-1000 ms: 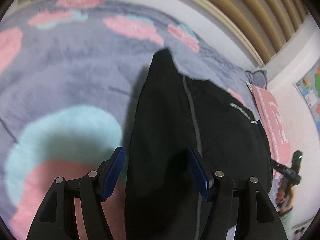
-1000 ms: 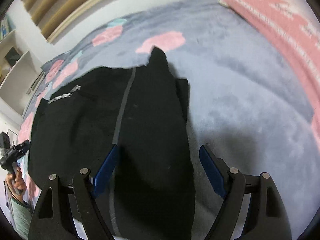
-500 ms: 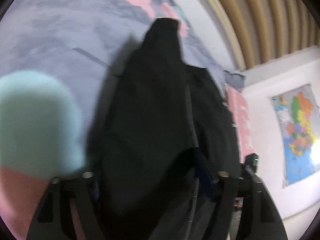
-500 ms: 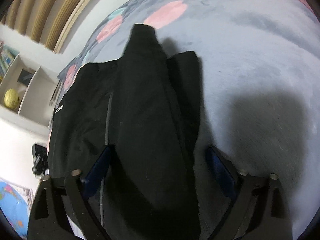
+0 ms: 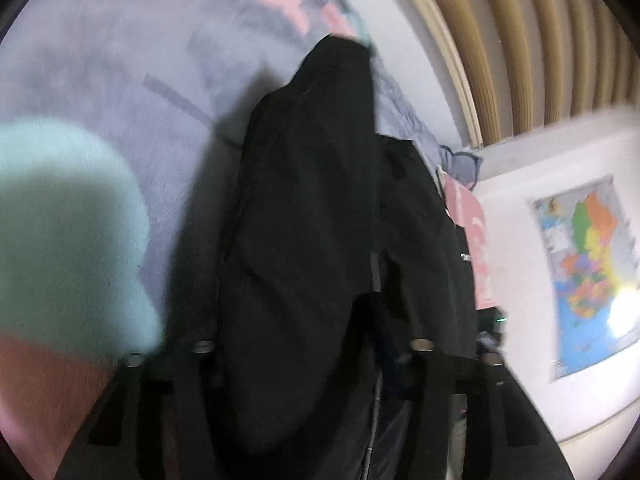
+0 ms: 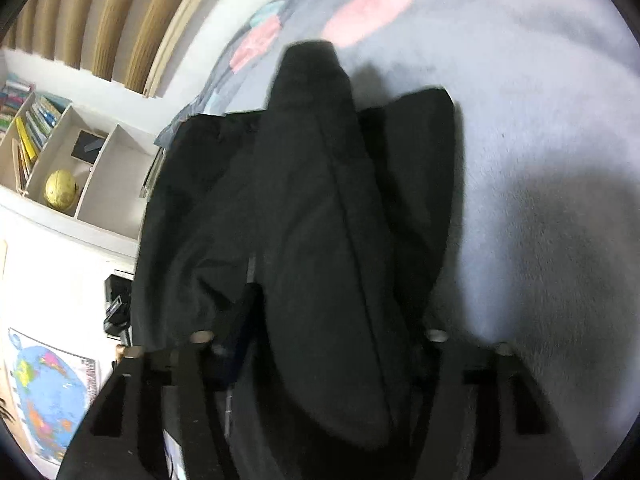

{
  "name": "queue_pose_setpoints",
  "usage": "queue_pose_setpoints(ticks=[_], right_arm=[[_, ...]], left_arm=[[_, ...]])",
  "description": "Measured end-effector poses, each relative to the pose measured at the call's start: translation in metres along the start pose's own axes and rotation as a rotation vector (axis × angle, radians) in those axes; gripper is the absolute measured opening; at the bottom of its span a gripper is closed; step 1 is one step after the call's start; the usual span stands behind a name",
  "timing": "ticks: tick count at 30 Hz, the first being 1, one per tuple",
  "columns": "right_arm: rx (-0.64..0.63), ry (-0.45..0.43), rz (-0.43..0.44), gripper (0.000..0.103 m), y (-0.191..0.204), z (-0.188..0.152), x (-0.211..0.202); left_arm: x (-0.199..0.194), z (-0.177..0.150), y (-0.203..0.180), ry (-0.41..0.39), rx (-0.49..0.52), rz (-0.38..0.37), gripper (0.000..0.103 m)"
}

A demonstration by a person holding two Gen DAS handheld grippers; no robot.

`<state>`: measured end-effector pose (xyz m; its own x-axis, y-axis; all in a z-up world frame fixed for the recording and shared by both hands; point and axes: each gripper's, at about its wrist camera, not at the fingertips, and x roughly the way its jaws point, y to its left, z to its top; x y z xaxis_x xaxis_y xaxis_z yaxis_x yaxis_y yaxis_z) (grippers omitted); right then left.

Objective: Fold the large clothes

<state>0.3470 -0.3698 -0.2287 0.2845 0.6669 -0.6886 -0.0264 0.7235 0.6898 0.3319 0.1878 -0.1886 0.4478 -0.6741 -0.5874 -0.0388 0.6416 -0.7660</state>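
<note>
A large black jacket (image 5: 316, 216) with a grey stripe lies on a grey plush blanket (image 5: 100, 60); it also shows in the right wrist view (image 6: 320, 208). In each view a black sleeve runs from between the fingers away toward its cuff. My left gripper (image 5: 296, 344) has its jaws wide apart around the sleeve; the cloth covers most of the blue pads. My right gripper (image 6: 328, 336) also stands wide open around the other sleeve, its left blue pad (image 6: 236, 332) just showing.
The blanket (image 6: 540, 160) has pink and teal patches. A wooden slatted headboard (image 5: 520, 40) and a wall map (image 5: 588, 272) stand at the right. A white bookshelf (image 6: 60, 160) with a gold globe is at the left.
Both grippers have pushed forward and down onto the sleeves and tilted. The sleeves now fill the gaps between the fingers and hide most of the pads. The jaws stay wide apart.
</note>
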Motion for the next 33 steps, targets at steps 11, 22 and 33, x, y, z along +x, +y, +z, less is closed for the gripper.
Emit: queue_pose_setpoints(ticks=[11, 22, 33], right_arm=[[-0.217, -0.163, -0.006, 0.033, 0.116, -0.072, -0.100], [-0.215, -0.121, -0.066, 0.033, 0.147, -0.164, -0.170], [0.230, -0.083, -0.060, 0.077, -0.016, -0.190, -0.128]], left_arm=[[-0.111, -0.063, -0.115, -0.235, 0.208, -0.076, 0.024], [-0.189, -0.163, -0.144, -0.257, 0.281, -0.042, 0.013], [-0.083, -0.130, 0.020, 0.040, -0.214, -0.036, 0.063]])
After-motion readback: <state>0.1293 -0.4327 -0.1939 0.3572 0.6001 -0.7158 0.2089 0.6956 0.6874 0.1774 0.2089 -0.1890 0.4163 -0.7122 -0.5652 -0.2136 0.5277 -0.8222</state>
